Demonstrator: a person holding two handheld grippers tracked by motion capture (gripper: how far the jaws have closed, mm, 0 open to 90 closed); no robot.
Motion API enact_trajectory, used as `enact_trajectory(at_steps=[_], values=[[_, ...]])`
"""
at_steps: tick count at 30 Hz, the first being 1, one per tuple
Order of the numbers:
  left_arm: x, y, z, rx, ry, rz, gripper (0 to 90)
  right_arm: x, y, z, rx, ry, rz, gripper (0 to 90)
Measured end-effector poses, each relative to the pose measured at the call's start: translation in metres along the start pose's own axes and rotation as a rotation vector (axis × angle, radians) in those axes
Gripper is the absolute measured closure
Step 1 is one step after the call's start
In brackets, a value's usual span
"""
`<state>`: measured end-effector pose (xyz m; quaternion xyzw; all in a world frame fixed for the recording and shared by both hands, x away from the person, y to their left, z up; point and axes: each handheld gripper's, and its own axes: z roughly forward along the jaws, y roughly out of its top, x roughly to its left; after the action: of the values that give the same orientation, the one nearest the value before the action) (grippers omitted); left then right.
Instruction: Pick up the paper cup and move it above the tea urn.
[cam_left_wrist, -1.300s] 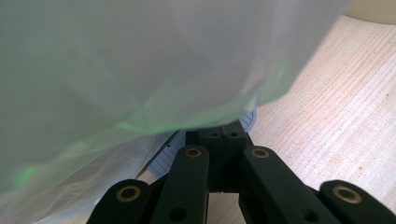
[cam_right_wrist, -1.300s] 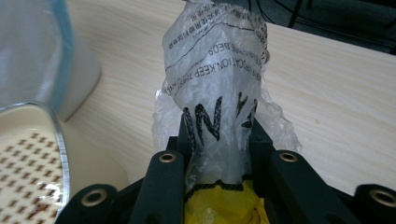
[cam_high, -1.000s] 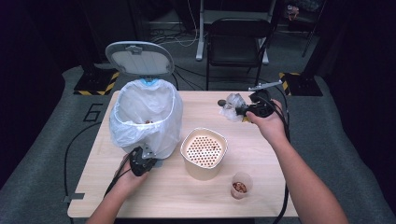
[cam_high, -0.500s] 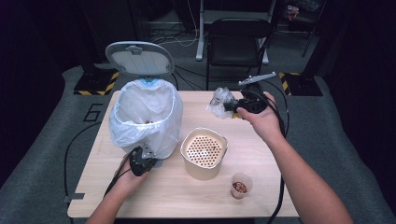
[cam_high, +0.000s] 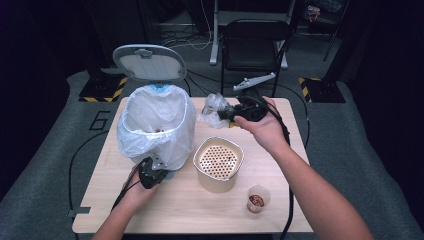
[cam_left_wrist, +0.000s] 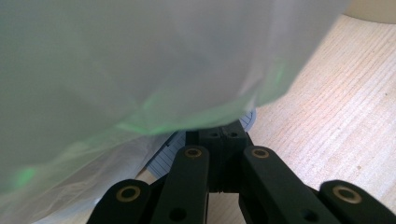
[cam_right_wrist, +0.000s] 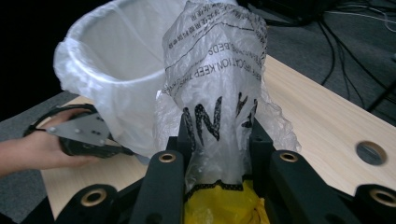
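The right claw is held above the far middle of the desk, its jaws closed on a crumpled clear plastic wrapper with black print and a yellow patch. In the right gripper view the wrapper stands up between the two black jaws, pinched at its lower part, with its loose upper end bulging past the fingertips and the yellow part bunched down near the claw's body. Seen from above, the wrapper sticks out from the claw toward the bin, close to the bin's rim but apart from it. The bin stands on the left part of the desk, lined with a white bag, its grey lid tipped up behind it. The left claw sits low at the foot of the bin on the near side, jaws fully closed; in the left gripper view the white bag liner hangs right over the fingertips, and whether anything is pinched there cannot be told. A beige pot with a perforated insert stands just beside the bin near the middle of the desk, and a small clear cup with brown contents stands nearer the person's edge, well apart from both claws.
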<state>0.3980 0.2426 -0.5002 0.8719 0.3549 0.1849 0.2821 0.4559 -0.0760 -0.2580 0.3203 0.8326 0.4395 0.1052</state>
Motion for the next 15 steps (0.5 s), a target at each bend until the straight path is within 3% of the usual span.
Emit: enact_trajectory(at_steps=[5, 7, 15], values=[[-0.001, 0.0, 0.0, 0.009, 0.004, -0.01, 90.0, 0.021, 0.016, 0.015, -0.002, 0.04, -0.06, 74.1], [0.0, 0.0, -0.001, 0.007, 0.0, 0.005, 90.0, 0.029, 0.021, 0.019, -0.013, 0.049, -0.069, 74.1], [-0.001, 0.0, 0.0, 0.012, 0.001, -0.006, 90.0, 0.061, 0.043, 0.04, -0.003, 0.08, -0.109, 74.2]])
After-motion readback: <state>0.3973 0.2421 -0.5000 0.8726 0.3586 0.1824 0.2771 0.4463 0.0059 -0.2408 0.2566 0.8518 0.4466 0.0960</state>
